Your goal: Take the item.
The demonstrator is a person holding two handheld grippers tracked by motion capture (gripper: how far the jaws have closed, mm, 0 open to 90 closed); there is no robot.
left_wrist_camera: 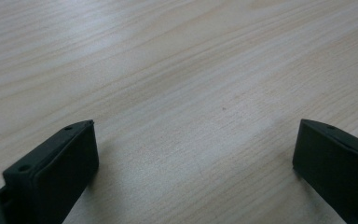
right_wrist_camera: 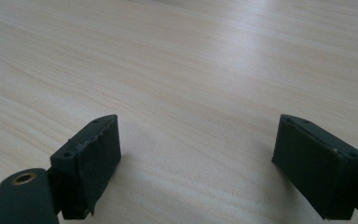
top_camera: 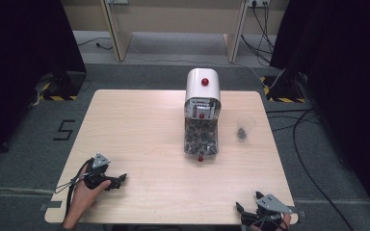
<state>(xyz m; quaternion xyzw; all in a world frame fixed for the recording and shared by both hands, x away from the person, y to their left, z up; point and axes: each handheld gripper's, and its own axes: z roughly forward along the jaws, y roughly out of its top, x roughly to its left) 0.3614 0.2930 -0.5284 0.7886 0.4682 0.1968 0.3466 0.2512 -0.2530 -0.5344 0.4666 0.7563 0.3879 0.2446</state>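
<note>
Two grippers: both sitting low at the near edge, gripping nothing
Bench: light wood, carrying everything
Dispenser: white, red knob, standing mid-bench, well apart from both grippers
Cup: clear, sitting just right of the dispenser
Left gripper: jaws gaping wide over bare wood
Right gripper: jaws also spreading wide, empty

Pale wood-grain table is showing smooth and faintly glossy, while the left gripper is looking matt black plastic.
</note>
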